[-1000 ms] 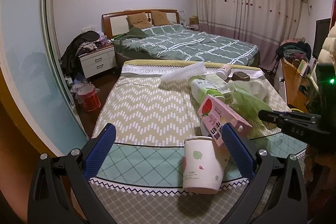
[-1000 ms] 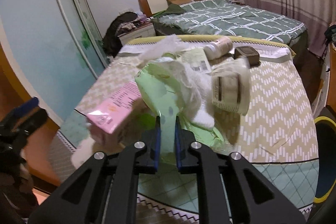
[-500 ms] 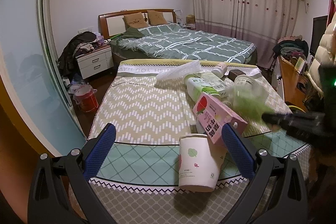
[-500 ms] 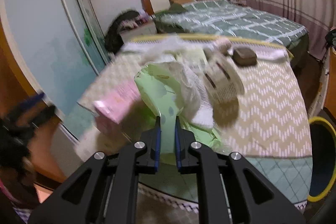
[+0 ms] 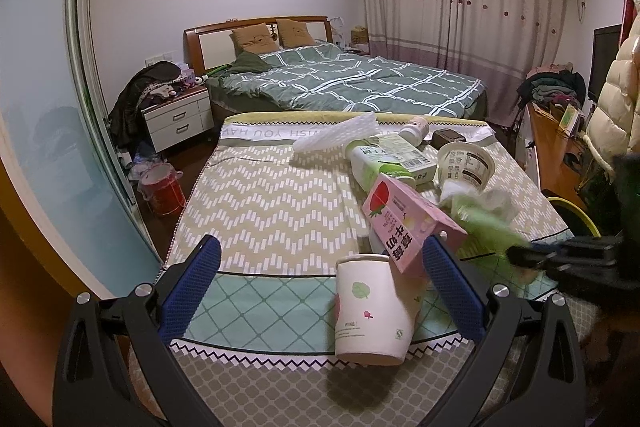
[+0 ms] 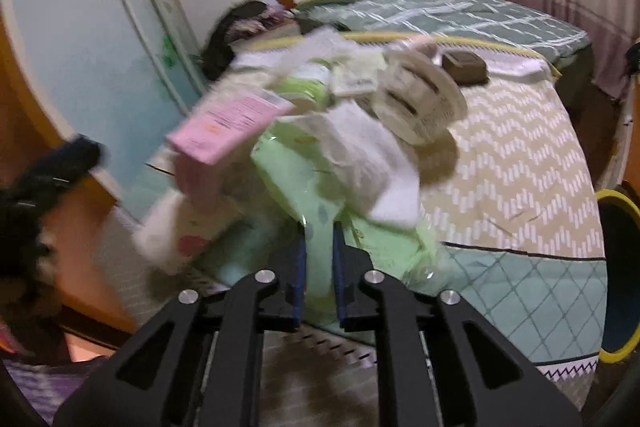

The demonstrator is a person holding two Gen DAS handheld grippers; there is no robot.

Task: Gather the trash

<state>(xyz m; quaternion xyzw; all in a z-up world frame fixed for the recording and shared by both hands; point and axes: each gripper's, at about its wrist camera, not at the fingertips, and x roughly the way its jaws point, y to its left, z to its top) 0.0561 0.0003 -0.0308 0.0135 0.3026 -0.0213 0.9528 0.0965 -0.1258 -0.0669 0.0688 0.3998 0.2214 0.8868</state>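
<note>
Mid-carry: right gripper (image 6: 319, 251) clamped on green plastic wrapper (image 6: 296, 187) w/ tissue, lifted off the tablecloth (image 5: 272, 203). Yellow-rimmed bin (image 6: 618, 271) at 3 o'clock; next, prob. swing there & release. Left gripper (image 5: 320, 291) wide, empty, paper cup (image 5: 370, 307) between its fingers.

- The paper cup (image 5: 374, 311) stands between my left gripper's (image 5: 320, 291) fingers, on the table (image 5: 260, 211).
- The carton (image 5: 404, 223) leans just behind the cup.
- The tub (image 5: 466, 165) sits farther back, right.
- The bed (image 5: 360, 83) lies behind the table.
</note>
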